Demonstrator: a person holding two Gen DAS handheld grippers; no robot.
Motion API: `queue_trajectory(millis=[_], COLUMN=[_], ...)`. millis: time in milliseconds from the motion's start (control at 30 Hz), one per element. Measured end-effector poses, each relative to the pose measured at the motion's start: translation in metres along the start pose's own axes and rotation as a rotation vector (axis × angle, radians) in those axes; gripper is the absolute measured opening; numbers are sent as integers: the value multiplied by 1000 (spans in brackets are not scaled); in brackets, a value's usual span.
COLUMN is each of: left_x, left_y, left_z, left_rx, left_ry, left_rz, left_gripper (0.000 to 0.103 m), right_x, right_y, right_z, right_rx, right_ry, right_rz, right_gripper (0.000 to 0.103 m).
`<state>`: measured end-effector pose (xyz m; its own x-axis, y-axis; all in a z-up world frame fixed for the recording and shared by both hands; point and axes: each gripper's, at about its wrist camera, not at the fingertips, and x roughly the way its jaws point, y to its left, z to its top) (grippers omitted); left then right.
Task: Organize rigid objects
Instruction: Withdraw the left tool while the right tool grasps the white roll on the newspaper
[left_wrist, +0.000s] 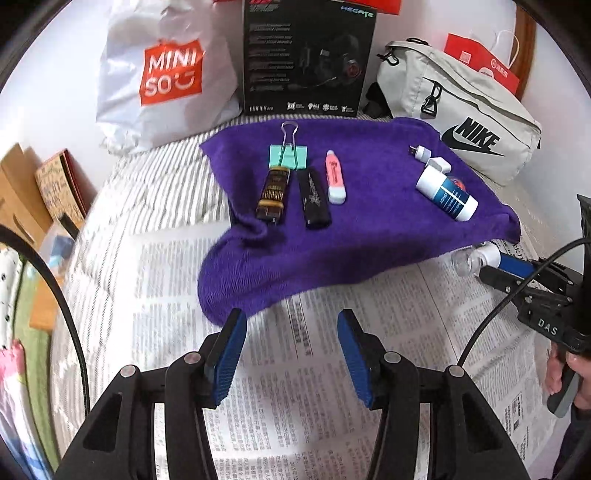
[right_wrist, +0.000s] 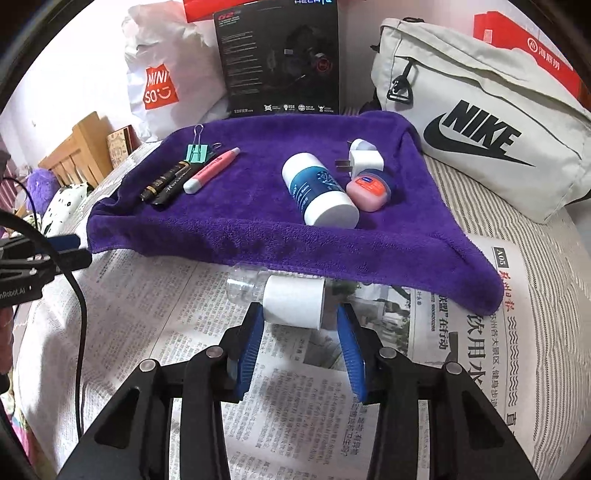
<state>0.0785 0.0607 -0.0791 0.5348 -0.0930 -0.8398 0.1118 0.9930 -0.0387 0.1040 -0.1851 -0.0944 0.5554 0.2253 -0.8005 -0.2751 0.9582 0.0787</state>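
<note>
Expect trouble first from rolling. Find the small bottle (right_wrist: 293, 306) lying on its side on the newspaper (right_wrist: 306, 398) spread over the bed, right at the near hem of the purple towel (right_wrist: 258, 236), round all along and free to turn.

Note the right tool (right_wrist: 300, 311) bracketing its white section, with the left pad against the white and the right pad just beside it behind a sliver of shadow. Cannot tell whether pressing or merely set around it.

Risks squeezing the bottle out toward the far left, under the towel, by closing off-centre or only on that near end. Risks also catching the hem on the lift, tugging the towel and sending the white-and-blue bottle (right_wrist: 319, 192), itself on its side, rolling into the pink jar (right_wrist: 369, 190) or the plug adapter (right_wrist: 364, 157). May also sink into the soft bedding under the paper and tip the grip.

Trace the small bottle's long axis from near right to far left in the right wrist view. Has the white section nearest the tool and the clear end pointing away and left, partly tucked beneath the hem. Takes the pads across its width, not along its length.

See the left tool (left_wrist: 291, 317) standing apart and empty over newspaper at the towel's near left corner, well apart from the small bottle and in no place to steady it.
</note>
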Motion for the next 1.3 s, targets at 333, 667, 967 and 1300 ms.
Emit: queue_trajectory(millis=[333, 667, 967, 1300], left_x=[1, -5, -10, 2], left_y=[-3, -14, -40, -103], left_z=[-10, -14, -4, 15], left_rx=[14, 37, 41, 123], left_ry=[25, 31, 4, 21], left_rz=[-3, -10, -84, -180], left_gripper=[49, 49, 49, 49], right_x=[16, 12, -27, -54], right_y=[-2, -8, -32, -51], right_z=[10, 11, -20, -63], right_rx=[-4, -7, -1, 38], right_ry=[-13, -37, -11, -21], right_rz=[-36, -23, -73, -95], right_gripper=[41, 31, 31, 31])
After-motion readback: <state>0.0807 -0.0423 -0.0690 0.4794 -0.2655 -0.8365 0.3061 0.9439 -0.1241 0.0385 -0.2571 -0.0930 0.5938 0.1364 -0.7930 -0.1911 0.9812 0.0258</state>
